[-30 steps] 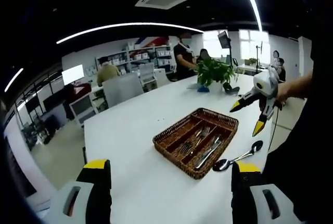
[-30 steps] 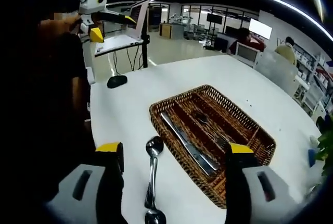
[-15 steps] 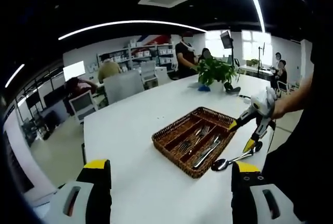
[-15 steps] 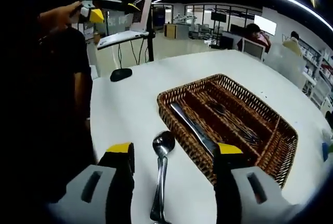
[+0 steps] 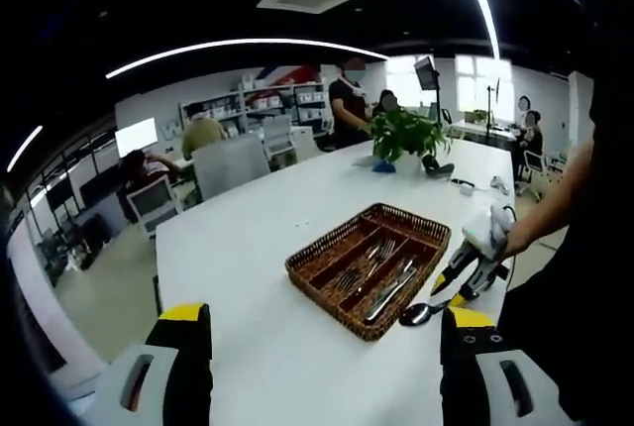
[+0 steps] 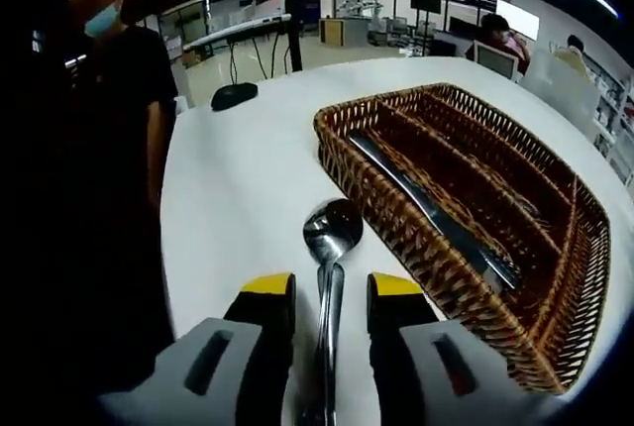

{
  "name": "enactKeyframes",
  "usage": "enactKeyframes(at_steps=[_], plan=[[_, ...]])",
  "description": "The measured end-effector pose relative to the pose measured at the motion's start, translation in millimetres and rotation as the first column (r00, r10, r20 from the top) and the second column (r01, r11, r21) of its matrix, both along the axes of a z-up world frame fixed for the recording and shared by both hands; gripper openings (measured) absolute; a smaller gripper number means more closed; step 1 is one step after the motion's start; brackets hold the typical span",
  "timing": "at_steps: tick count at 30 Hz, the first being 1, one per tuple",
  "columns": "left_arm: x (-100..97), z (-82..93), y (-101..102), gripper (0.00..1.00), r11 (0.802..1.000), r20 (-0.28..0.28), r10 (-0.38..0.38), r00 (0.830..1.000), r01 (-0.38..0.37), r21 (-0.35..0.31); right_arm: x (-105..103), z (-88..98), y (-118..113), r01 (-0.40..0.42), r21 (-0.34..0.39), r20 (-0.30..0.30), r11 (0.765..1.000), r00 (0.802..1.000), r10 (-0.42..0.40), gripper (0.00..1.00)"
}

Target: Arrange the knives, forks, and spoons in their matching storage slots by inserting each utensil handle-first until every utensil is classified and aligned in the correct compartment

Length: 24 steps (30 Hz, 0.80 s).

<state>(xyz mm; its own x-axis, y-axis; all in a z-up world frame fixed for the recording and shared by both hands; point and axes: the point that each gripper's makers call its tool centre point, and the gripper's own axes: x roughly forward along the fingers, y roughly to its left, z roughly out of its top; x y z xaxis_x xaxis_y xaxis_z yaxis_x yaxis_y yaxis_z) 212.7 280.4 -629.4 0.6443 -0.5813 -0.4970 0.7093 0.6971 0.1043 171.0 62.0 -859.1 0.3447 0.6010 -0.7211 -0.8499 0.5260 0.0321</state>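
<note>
Right gripper lining up on the loose spoon, grasp not made yet

I've got the right gripper (image 6: 330,292) low over the spoon (image 6: 331,248), jaws narrowly apart either side of the handle and not clamped; the spoon lies on the white table (image 6: 238,178) just left of the wicker tray (image 6: 396,213), bowl pointing far. Left gripper (image 5: 317,322) hangs well back, jaws wide apart, empty. Next I'd judge: close on the handle, lift, turn it handle-first into the spoon slot. In the left gripper view the tray (image 5: 327,292) holds forks and at least one knife, but I can't tell which slot is for spoons. Spoon handle end is cut off below the right gripper view, contact with the jaws is unclear
</note>
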Motion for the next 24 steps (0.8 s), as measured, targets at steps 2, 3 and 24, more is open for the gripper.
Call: enactKeyframes(at_steps=[2,3,24], plan=[[-0.7,0.0,1,1.00,1.000,-0.002,0.005,1.000,-0.005,0.000,0,0.1,3,-0.003,0.004,0.008,1.000,1.000,0.003,0.22],[-1.0,-0.3,1,1.00,1.000,-0.003,0.006,1.000,-0.006,0.003,1,-0.2,3,-0.004,0.002,0.012,1.000,1.000,0.004,0.20],[-5.5,-1.4,2,1.00,1.000,-0.017,0.015,1.000,-0.015,0.023,7,-8.1,18,-0.034,-0.029,0.110,0.999,0.993,0.037,0.03]])
